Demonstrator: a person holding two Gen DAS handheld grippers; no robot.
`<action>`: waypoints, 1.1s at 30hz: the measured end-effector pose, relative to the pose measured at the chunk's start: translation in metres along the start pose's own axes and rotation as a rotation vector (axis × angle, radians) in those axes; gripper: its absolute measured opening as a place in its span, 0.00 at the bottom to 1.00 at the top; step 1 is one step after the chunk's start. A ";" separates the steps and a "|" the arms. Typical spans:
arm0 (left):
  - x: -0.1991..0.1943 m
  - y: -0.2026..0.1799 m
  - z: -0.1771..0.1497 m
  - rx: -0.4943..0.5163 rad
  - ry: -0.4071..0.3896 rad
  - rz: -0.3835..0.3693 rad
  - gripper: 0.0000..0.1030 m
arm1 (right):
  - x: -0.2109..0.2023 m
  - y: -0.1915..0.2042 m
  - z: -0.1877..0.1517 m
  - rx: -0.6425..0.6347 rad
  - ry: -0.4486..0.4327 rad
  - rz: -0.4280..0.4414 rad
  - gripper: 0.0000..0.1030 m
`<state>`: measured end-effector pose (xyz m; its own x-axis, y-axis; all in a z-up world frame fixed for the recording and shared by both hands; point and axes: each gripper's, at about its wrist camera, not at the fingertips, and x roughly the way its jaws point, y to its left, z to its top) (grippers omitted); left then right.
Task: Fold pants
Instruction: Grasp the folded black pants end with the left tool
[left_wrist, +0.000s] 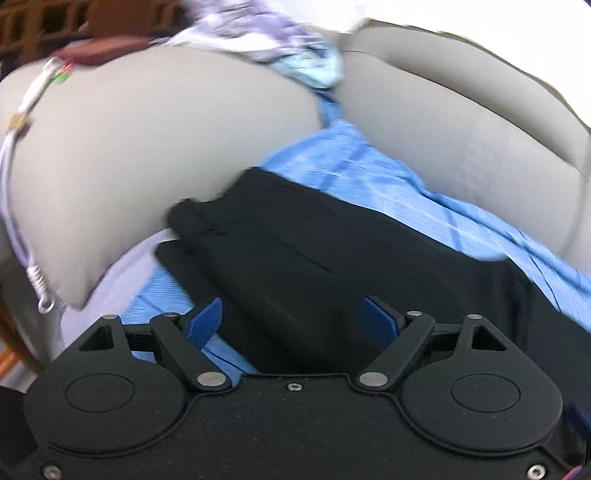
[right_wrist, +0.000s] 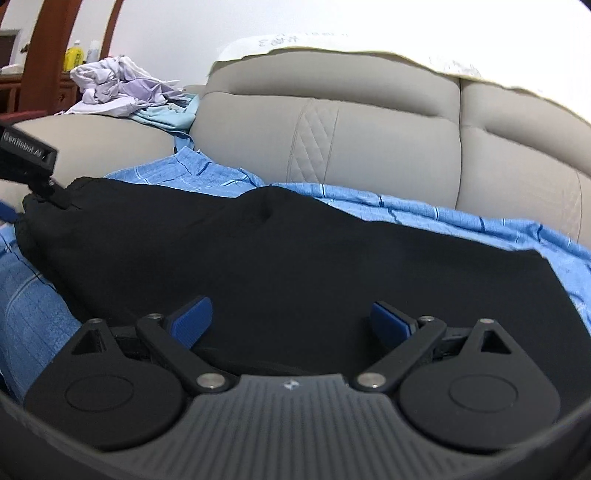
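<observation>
Black pants (right_wrist: 280, 254) lie spread on a blue striped sheet (right_wrist: 461, 221) over the sofa seat. In the left wrist view the pants (left_wrist: 295, 258) show one end with layered edges near the armrest. My left gripper (left_wrist: 293, 321) is open, its blue pads wide apart just above the black cloth, holding nothing. My right gripper (right_wrist: 291, 319) is open too, low over the near edge of the pants, empty. The left gripper's body (right_wrist: 26, 155) shows at the far left of the right wrist view, at the pants' left end.
The grey sofa backrest (right_wrist: 369, 140) rises behind the sheet. The grey armrest (left_wrist: 147, 147) is at the left. A pile of crumpled white, purple and light-blue clothes (right_wrist: 122, 88) sits on it. Wooden furniture (right_wrist: 40, 55) with bottles stands behind.
</observation>
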<state>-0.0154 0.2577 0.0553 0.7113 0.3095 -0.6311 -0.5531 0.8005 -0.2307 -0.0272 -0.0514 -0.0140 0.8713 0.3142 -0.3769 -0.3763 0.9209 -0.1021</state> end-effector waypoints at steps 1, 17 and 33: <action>0.004 0.007 0.003 -0.025 0.000 0.015 0.80 | 0.000 -0.001 0.000 0.009 0.004 0.006 0.96; 0.051 0.043 0.014 -0.136 0.005 0.083 0.69 | 0.003 -0.002 0.000 0.006 0.013 0.004 0.98; 0.026 0.043 0.012 -0.106 -0.014 0.068 0.34 | 0.005 -0.003 0.001 -0.001 0.018 0.011 0.99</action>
<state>-0.0157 0.3066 0.0384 0.6759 0.3689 -0.6380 -0.6425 0.7190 -0.2650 -0.0219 -0.0525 -0.0149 0.8616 0.3200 -0.3941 -0.3859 0.9172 -0.0989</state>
